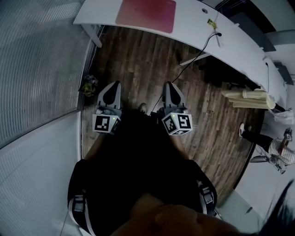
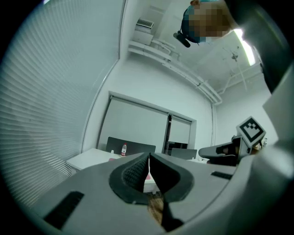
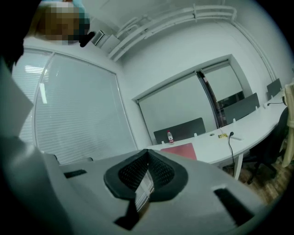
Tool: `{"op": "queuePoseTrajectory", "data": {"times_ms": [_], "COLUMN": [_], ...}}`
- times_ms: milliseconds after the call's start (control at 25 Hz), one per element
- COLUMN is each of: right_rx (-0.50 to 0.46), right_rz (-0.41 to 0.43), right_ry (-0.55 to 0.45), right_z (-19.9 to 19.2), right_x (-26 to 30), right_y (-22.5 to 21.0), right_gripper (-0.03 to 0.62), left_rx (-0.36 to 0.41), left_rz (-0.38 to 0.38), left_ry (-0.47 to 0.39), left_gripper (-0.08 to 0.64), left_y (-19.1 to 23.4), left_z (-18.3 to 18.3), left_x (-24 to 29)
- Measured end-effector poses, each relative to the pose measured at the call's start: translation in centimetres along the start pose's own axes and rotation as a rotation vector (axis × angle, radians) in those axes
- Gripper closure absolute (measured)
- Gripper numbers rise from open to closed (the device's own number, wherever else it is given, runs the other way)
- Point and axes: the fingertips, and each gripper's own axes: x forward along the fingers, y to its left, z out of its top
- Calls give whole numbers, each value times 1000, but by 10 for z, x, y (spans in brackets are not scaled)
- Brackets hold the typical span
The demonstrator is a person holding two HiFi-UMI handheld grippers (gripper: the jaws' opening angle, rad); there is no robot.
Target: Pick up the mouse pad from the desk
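ahead, red mouse pad [image 1: 145, 14], small bottle [image 3: 170, 137] on desk [image 1: 191, 26]

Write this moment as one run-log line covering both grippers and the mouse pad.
left gripper: shut, empty | right gripper: shut, empty | mouse pad: flat on desk, untouched | grippers: short of desk

No legible text, brand or number anywhere. Cube on left gripper [image 1: 113, 85]: black-and-white square marker, a pattern only, no letters. Right gripper [image 1: 168, 85] cube: same. Bottle [image 3: 170, 136] at far left of desk [image 3: 257, 128]: red label, print too small. Yellow tag [image 3: 222, 135] further right: unreadable.
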Motion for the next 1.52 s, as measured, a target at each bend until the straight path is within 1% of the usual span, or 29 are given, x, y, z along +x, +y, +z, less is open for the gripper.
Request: {"op": "queuePoseTrajectory", "data": {"times_ms": [80, 160, 240, 320, 440, 520, 680, 800, 920, 1040, 1120, 1240, 1400, 1520], "right_rx": [-13, -22, -24, -25, -21, -18, -7, -11, -10, -2, -2, -3, -4, -5], "right_rz": [1, 1, 3, 8, 19, 28, 46, 58, 59, 48, 41, 26, -7, -37], "right_ry": [-6, -5, -3, 1, 11, 22, 37, 52, 66, 77, 83, 91, 99, 100], "right_z": [1, 1, 2, 3, 0, -1, -1, -3, -3, -2, -1, 0, 3, 11], "right_x": [-2, -5, -8, -8, -10, -9, -5, 2, 14, 28, 46, 77, 123, 170], "right_y": [-3, -7, -14, -22, -38, -50, -78, -101, -118, -128, -133, -141, -148, -147], "right_gripper": [591, 591, 591, 591, 591, 591, 591, 591, 591, 591, 591, 591, 591, 591], "left_rx": [-2, -14, -31, -27, -26, -30, -9, 10, 19, 19, 10, 5, -5, -23], "left_rz": [-2, 4, 9, 13, 55, 73, 95, 121, 136, 129, 132, 113, 94, 65], "left_ry": [24, 30, 1, -21, 22, 32, 12, 33, 46, 52, 61, 59, 75, 75], "left_gripper": [552, 552, 552, 552, 552, 552, 552, 552, 552, 551, 552, 551, 552, 552], "left_y": [-2, -5, -11, -17, -21, -26, -40, -48, -46, -38, -28, -8, 25, 61], "left_z": [-9, -13, -7, -7, -20, -26, -24, -26, -34, -38, -34, -39, -37, -34], "left_x": [1, 3, 9, 15, 21, 26, 39, 51, 63, 77, 94, 124, 169, 210]}}
